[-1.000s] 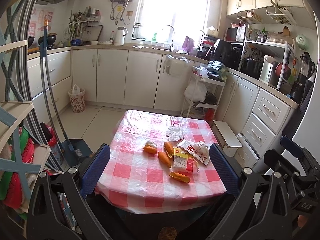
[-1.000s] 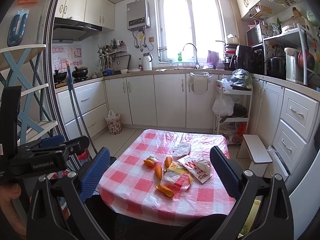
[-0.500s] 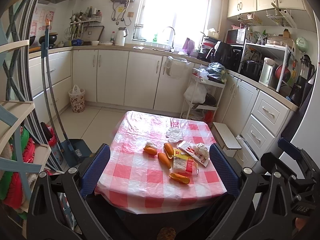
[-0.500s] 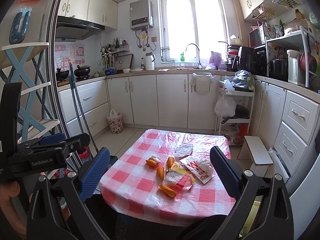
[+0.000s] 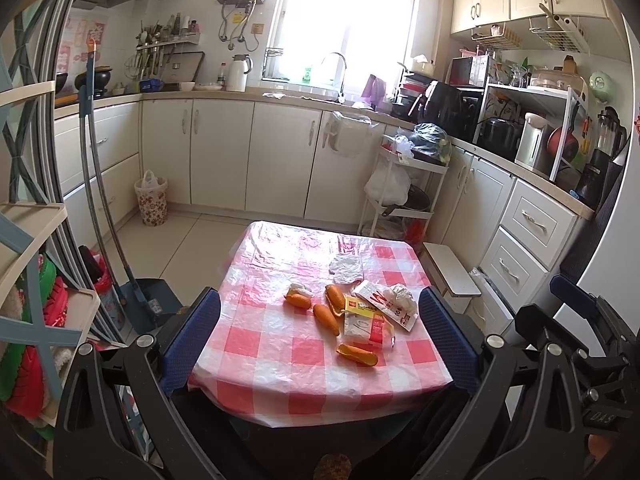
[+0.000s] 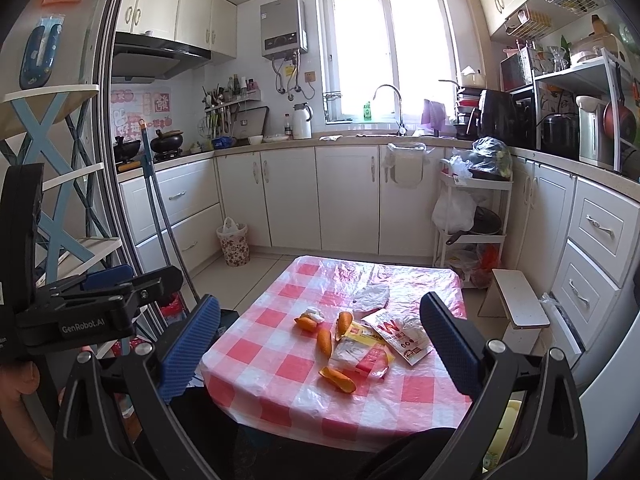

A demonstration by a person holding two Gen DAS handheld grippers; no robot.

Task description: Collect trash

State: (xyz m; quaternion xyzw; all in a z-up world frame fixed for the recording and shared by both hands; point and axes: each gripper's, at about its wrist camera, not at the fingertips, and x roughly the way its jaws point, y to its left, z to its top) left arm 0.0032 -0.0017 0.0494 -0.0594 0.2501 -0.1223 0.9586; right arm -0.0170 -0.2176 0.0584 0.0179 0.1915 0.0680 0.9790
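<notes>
Trash lies on a small table with a red-and-white checked cloth [image 5: 280, 360] [image 6: 272, 352]: several orange peels [image 5: 326, 318] [image 6: 324, 342], a yellow-red wrapper [image 5: 366, 324] [image 6: 360, 350], a white-red packet [image 5: 384, 308] [image 6: 400, 334], a crumpled tissue [image 5: 298, 290] and a clear plastic bag [image 5: 346, 268] [image 6: 372, 296]. My left gripper [image 5: 320, 344] is open and empty, held above and before the table. My right gripper [image 6: 320, 348] is open and empty, likewise short of the trash. The left gripper body shows at the right view's left side [image 6: 80, 312].
A flowered waste bin with a bag [image 5: 151, 202] [image 6: 233, 240] stands on the floor by the far cabinets. A broom and dustpan [image 5: 136, 300] lean at the left. A white trolley [image 5: 404, 200], a low stool [image 5: 450, 272] and drawers stand right of the table.
Both grippers have drifted slightly nearer the table; the view has tilted a little. The trash has not moved and both grippers stay open.
</notes>
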